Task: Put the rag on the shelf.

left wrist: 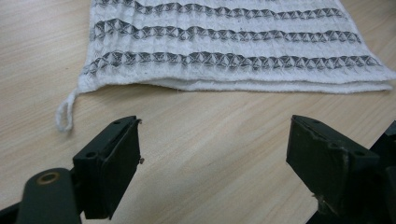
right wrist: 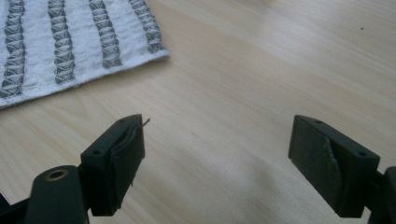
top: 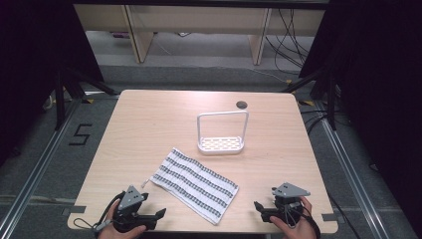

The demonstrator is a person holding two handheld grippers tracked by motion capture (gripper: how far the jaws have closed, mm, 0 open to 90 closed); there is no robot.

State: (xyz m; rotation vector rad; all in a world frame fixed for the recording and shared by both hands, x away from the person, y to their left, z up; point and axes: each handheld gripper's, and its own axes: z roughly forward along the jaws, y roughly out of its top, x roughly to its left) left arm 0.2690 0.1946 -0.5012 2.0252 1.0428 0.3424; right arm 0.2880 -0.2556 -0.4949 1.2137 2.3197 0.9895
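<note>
The striped towel (top: 194,183) lies flat on the table (top: 149,119), just in front of the white rack (top: 222,132). Your left gripper (top: 160,213) and right gripper (top: 257,205) wait beside its two near corners, jaws wide apart and empty, probably ready to pinch those corners.

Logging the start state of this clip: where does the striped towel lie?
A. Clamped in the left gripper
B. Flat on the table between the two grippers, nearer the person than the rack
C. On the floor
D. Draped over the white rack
B: the towel lies flat on the table, in front of the rack, with the left gripper and right gripper open beside it.
</note>
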